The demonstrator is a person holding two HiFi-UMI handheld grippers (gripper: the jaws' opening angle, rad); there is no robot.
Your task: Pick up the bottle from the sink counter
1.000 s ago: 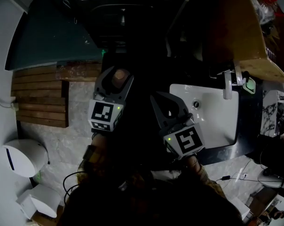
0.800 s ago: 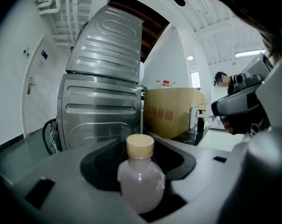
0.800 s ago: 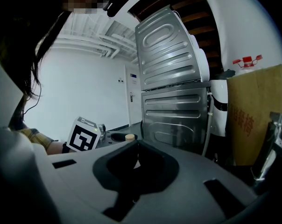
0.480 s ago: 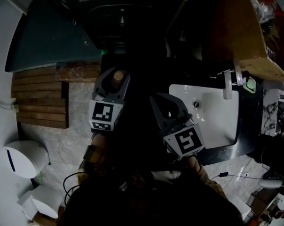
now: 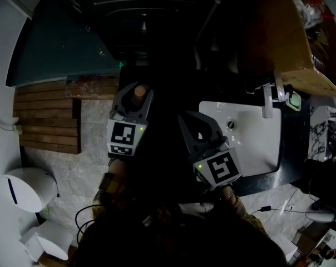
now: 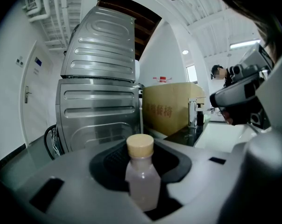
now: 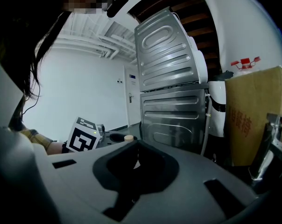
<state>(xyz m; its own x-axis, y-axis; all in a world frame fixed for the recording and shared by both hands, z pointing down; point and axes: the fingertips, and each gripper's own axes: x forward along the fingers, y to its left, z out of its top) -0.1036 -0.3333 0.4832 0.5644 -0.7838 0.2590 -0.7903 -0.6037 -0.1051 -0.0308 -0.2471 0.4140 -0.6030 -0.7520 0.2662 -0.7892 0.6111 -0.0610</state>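
Observation:
A small clear bottle [image 6: 142,183] of pale liquid with a tan cap [image 5: 138,91] stands upright between the jaws of my left gripper [image 5: 136,88]. Those jaws have just been closing, and in the left gripper view their grey sides [image 6: 140,169] lie against the bottle's body on both flanks. My right gripper [image 5: 193,119] hovers just right of it, jaws together with nothing between them; in the right gripper view [image 7: 136,148] only a thin slit shows. The bottle's cap [image 7: 128,137] and the left gripper's marker cube [image 7: 83,135] appear there at the left.
A white sink basin [image 5: 257,141] with a chrome faucet [image 5: 266,102] lies right of both grippers on a dark counter. A cardboard box [image 5: 279,38] stands behind it. Two stacked steel machines [image 6: 99,101] rise ahead. Wooden slats [image 5: 45,115] and a white bin [image 5: 26,185] are at left.
The left gripper's jaws have drawn in around the bottle, from wide apart to tight beside its cap. Both hands have stayed where they were.

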